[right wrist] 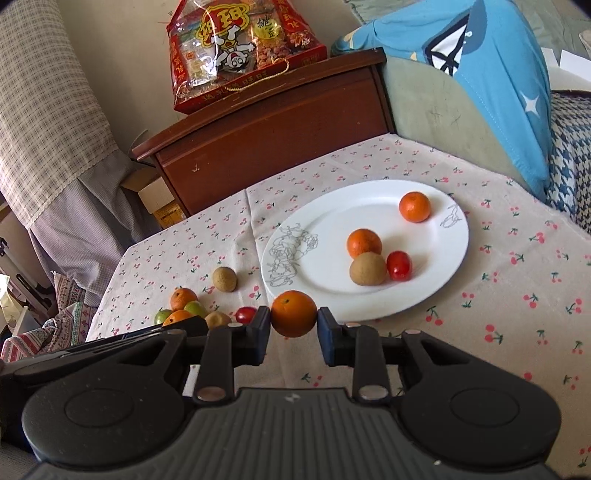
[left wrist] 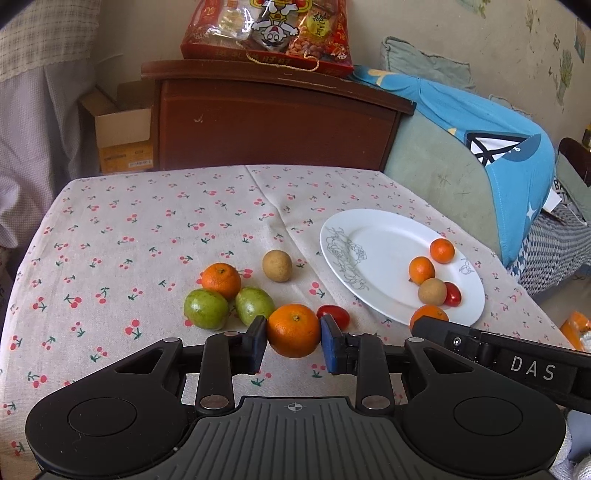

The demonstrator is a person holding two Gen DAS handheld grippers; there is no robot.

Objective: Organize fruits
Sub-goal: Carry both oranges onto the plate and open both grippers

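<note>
My left gripper (left wrist: 294, 338) is shut on an orange tangerine (left wrist: 293, 330) low over the cherry-print cloth. Behind it lie another tangerine (left wrist: 221, 280), two green fruits (left wrist: 205, 308) (left wrist: 254, 305), a tan round fruit (left wrist: 277, 265) and a red cherry tomato (left wrist: 334, 315). My right gripper (right wrist: 294, 326) is shut on a second tangerine (right wrist: 294, 313) at the near rim of the white plate (right wrist: 436, 284). On the plate sit two tangerines (right wrist: 414, 206) (right wrist: 364, 243), a tan fruit (right wrist: 368, 268) and a cherry tomato (right wrist: 399, 265).
A dark wooden cabinet (left wrist: 273, 122) with a red snack bag (left wrist: 269, 33) stands behind the table. A sofa with a blue garment (left wrist: 491, 122) borders the right side. A cardboard box (left wrist: 122, 136) sits on the floor at the left.
</note>
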